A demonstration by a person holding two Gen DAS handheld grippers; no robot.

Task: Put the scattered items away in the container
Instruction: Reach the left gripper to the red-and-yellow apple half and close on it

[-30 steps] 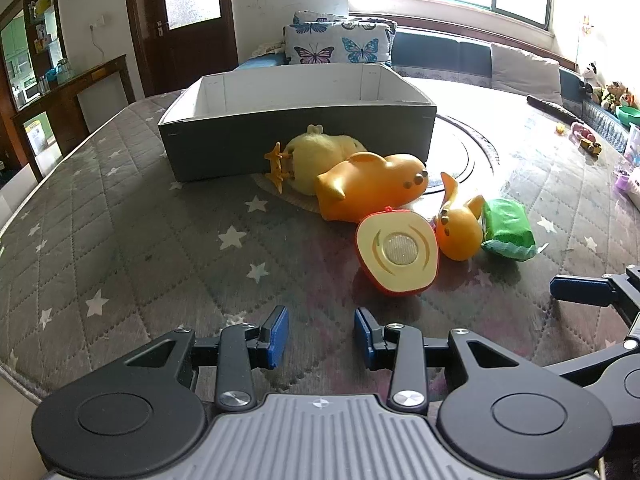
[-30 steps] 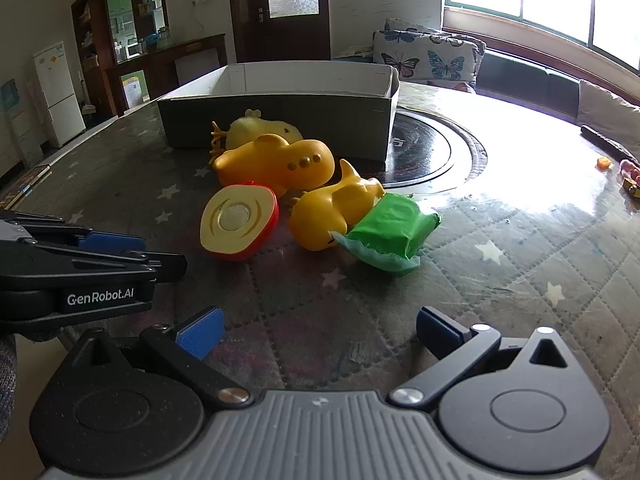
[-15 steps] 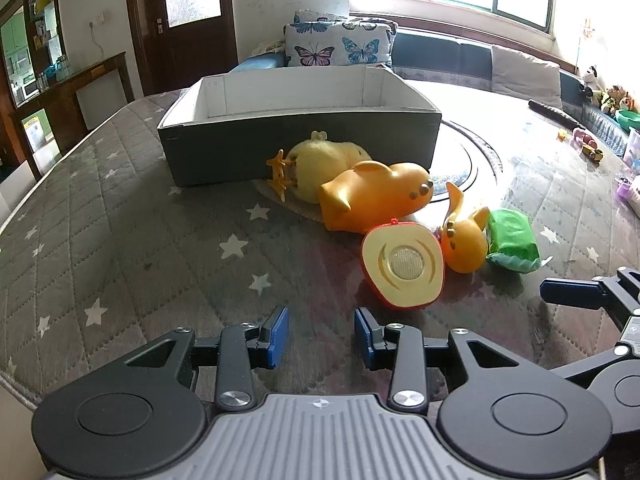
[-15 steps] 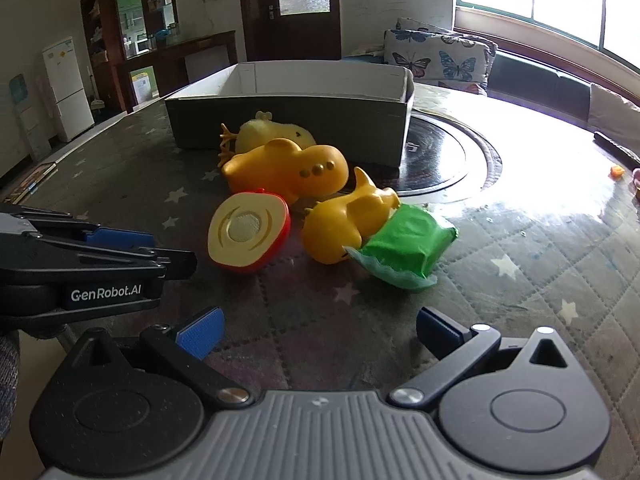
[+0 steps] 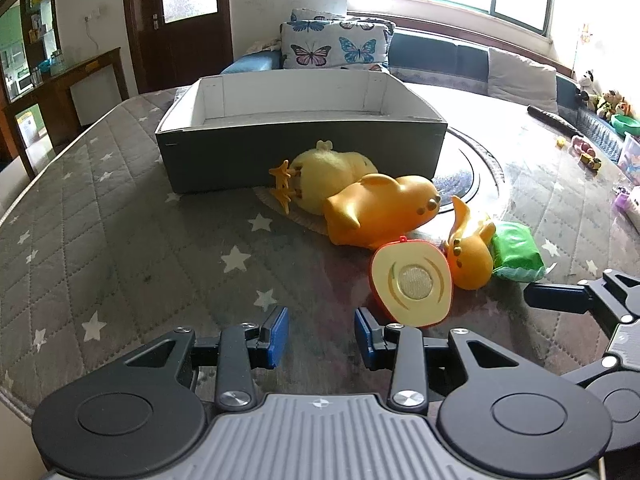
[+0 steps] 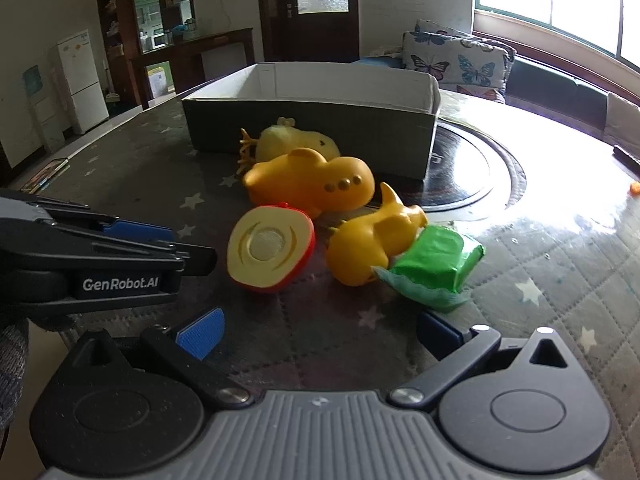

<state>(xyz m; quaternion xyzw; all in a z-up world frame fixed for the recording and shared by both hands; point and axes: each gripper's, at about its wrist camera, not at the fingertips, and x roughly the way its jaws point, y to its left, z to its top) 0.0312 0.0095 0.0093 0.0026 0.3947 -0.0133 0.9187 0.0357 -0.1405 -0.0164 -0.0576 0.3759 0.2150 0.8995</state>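
A grey open box (image 5: 300, 148) (image 6: 316, 128) stands on the table. In front of it lie a fuzzy yellow chick (image 5: 332, 172) (image 6: 296, 142), a large orange toy duck (image 5: 380, 210) (image 6: 312, 184), a small orange duck (image 5: 468, 252) (image 6: 372, 244), a red-rimmed half apple toy (image 5: 412, 280) (image 6: 268, 252) and a green packet (image 5: 516, 252) (image 6: 436, 264). My left gripper (image 5: 321, 336) is open and empty, just short and left of the half apple. My right gripper (image 6: 316, 332) is open wide and empty, in front of the small duck and packet.
The quilted star-patterned table cover (image 5: 120, 240) has a dark round turntable (image 6: 472, 168) to the right of the box. Small toys (image 5: 584, 152) lie at the far right edge. A sofa with butterfly cushions (image 5: 336, 44) is behind.
Both grippers have moved closer to the toys. The left one has shifted left, so the half apple now sits right of its fingers. Jaws unchanged.
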